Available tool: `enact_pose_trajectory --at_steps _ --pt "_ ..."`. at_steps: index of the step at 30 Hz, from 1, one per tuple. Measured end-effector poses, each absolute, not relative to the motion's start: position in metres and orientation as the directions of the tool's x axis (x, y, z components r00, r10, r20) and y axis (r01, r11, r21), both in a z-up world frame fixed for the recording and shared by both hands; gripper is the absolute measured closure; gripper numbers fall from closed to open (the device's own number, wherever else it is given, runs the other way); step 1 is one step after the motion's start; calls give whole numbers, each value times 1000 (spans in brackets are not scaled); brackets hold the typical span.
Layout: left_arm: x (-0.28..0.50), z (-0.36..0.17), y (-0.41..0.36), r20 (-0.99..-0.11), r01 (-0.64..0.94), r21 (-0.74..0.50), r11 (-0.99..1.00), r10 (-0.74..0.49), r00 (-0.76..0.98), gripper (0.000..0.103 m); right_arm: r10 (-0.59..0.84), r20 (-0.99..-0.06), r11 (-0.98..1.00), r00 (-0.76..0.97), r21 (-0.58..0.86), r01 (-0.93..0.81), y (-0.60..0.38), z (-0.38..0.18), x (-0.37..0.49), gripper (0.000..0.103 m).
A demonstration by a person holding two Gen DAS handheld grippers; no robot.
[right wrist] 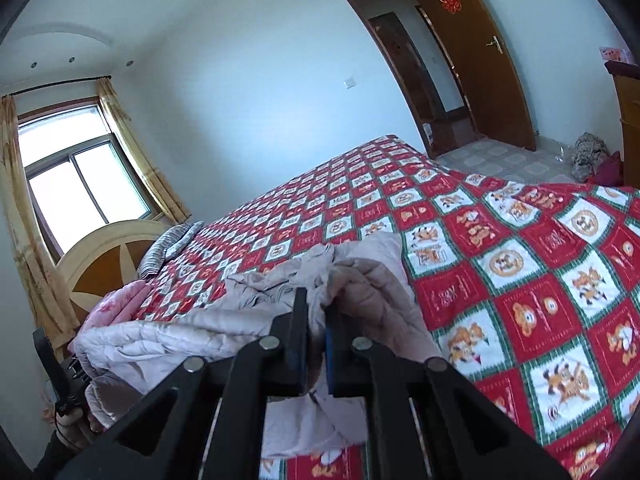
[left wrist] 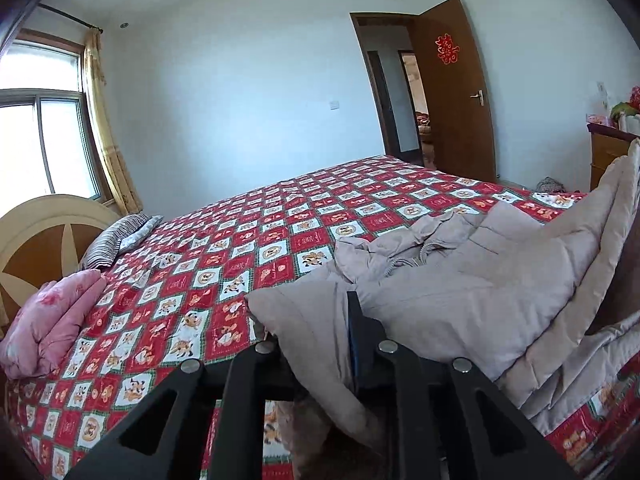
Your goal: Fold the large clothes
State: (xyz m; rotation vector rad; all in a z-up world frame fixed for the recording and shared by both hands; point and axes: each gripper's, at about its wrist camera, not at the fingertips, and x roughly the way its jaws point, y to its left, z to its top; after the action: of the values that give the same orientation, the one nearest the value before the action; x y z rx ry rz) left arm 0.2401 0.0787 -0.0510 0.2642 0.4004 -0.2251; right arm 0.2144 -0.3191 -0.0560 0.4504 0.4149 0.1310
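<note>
On the bed (left wrist: 280,216), both grippers' jaws pinch the beige jacket (left wrist: 460,292).

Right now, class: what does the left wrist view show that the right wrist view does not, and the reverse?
Left wrist only: the jacket's zipper and the dresser top's clutter.

Right wrist only: the tiled floor with a grey bundle, and the left gripper seen from outside.

Both: the beige padded jacket clamped by each view's own gripper, the right gripper included, the checked bedspread, pink quilt, window and door.
</note>
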Motion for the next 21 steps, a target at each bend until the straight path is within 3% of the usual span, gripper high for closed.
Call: enact_pose_trajectory --at_steps 2,5,7,10,17,18,19,21 --pt "275 -49 81 -456 276 113 955 -197 868 84 196 -372 892 907 451 -8 -321 -56 247 95" --pt "319 -39 103 -508 322 -144 936 -350 787 78 176 -409 883 896 468 40 -328 -57 293 95" --pt "341 -31 112 -518 321 -228 919 -394 759 62 172 -440 879 881 473 65 -332 -61 324 95" --pt "358 -16 109 -504 320 -228 919 -393 769 45 138 -480 891 866 443 104 -328 -70 361 95" --pt "407 -15 112 -508 269 -253 929 -364 781 21 70 -578 882 813 417 220 -335 -108 438 90" --pt "414 -20 109 -515 254 -227 940 -337 788 18 51 -584 887 810 399 231 -334 -112 445 86" --pt "418 -23 106 -514 212 -169 963 -270 814 5 35 -584 893 811 383 238 -333 -115 452 85" --pt "419 -24 105 -464 139 -96 986 -168 870 1 18 -588 893 809 374 252 -334 -121 464 79"
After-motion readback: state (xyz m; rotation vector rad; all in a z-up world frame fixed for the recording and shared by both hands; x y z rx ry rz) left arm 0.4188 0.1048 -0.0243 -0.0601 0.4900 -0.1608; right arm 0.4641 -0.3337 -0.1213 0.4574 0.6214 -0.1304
